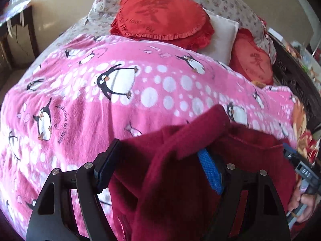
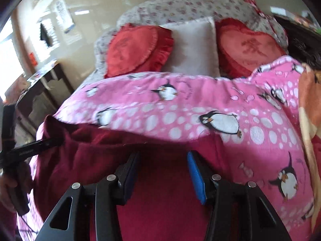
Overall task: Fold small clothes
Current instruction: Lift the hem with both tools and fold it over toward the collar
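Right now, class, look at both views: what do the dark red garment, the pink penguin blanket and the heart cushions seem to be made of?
Dark red garment: probably fleece or soft knit, with a matte, fuzzy nap.
Pink penguin blanket: likely plush fleece, with a soft, slightly pilled printed surface.
Heart cushions: seemingly smooth woven fabric, perhaps satin, with a faint sheen and ruffled edges.

The dark red garment (image 1: pixel 180 180) drapes over the left gripper (image 1: pixel 160 166), hiding its right finger; the bottom edge cuts the cloth off.
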A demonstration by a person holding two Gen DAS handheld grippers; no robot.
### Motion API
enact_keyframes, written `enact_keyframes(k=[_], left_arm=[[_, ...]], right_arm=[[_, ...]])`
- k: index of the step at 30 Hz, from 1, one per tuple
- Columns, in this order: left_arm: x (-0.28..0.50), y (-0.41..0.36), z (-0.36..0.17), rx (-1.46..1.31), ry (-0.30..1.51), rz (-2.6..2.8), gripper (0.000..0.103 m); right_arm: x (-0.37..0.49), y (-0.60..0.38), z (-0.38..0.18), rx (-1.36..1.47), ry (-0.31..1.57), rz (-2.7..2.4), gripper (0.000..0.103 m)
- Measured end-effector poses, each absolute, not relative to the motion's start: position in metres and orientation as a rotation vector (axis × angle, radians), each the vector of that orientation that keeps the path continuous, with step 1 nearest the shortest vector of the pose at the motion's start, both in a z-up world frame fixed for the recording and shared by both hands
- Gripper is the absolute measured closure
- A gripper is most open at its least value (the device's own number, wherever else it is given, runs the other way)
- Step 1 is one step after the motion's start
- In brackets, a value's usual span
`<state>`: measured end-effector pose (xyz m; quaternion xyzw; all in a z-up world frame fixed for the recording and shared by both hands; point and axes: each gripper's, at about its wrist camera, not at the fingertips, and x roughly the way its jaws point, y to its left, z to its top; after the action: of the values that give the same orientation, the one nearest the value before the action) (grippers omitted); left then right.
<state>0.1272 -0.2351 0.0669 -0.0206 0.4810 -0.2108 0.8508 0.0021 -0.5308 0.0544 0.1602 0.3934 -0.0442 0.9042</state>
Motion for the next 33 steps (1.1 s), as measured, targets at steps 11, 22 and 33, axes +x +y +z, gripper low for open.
enact_keyframes(k=[11,22,33], left_arm=[[0.06,-0.185,0.096,-0.037,0.949,-0.549,0.025],[0.025,-0.175,0.059,0.05,1.025,-0.57,0.025],[0.033,-0.171,0.07,0.017,0.998,-0.564,0.025]], right_arm=[[-0.001,-0.458,0.127,0.261,0.696,0.189,0.056],[0.092,-0.339,0.084,-0.057,0.798,0.315,0.095],[0.126,-0.353,0.084,0.141,0.789,0.192,0.103]])
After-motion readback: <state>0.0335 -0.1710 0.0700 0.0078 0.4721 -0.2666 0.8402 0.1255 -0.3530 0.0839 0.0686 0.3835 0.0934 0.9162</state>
